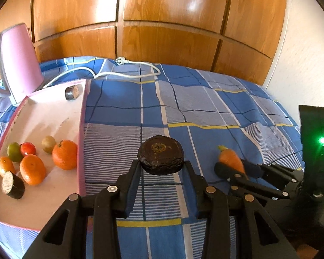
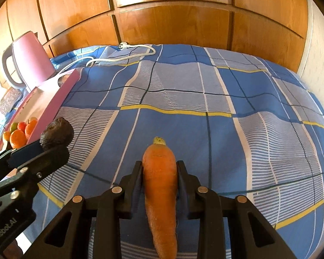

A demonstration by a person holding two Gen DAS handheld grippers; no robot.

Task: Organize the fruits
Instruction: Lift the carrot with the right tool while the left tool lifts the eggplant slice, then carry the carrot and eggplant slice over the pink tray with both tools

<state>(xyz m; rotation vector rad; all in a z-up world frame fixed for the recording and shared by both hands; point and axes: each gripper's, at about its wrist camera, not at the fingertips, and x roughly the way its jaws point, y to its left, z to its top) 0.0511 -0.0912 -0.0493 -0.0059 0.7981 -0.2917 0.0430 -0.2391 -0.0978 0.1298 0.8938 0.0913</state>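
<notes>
Beetroot [image 1: 161, 155] sits clamped in the left hand-held gripper [image 1: 162, 168], carrot [image 2: 160, 185] in the right hand-held gripper [image 2: 159, 172]; probably either could slip before the pink tray [image 1: 82, 129].

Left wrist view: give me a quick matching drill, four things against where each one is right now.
Things:
1. dark round beet
2. orange carrot
3. pink electric kettle
4. green round fruit

Places:
A. inside the pink shallow tray
B. clamped in the right tool
C. standing behind the tray, by the white cord
D. clamped in the left tool

Pairs: 1-D, 2-B, 3-C, 4-A
</notes>
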